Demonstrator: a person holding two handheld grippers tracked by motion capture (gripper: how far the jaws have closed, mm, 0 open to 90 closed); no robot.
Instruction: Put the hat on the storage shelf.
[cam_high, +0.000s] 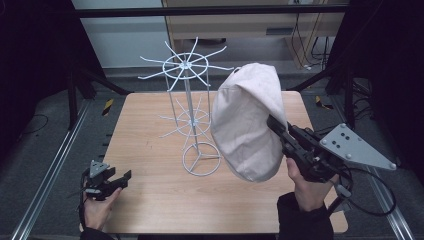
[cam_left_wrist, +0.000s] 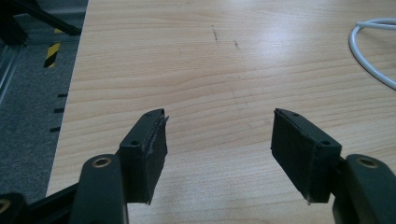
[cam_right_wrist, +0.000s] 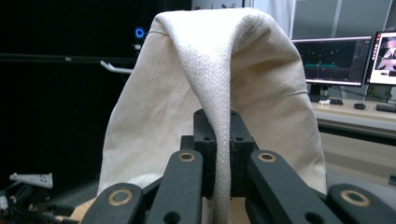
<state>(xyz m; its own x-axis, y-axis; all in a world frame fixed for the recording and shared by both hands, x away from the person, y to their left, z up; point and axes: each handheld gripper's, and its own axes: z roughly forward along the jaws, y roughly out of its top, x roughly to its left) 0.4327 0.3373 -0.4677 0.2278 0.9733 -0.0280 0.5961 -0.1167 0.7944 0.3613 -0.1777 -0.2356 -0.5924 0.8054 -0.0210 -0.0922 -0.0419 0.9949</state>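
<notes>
The cream canvas cap (cam_high: 248, 122) hangs off the wooden surface (cam_high: 150, 200) beside the white wire rack (cam_high: 192, 107), pinched in our right gripper (cam_high: 276, 126) (left gripper (cam_high: 120, 179) idle, jaws wide, empty), so we judge hanging it on a prong comes next.

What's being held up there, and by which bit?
The right hand-held gripper pinches a fold of a cream cloth hat; the left holds nothing.

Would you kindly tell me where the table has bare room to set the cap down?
The near wood between the left gripper and the wire rack's base ring is bare, as is the far left corner of the table. The middle is crowded by the rack, with the cap hanging beside it.
</notes>
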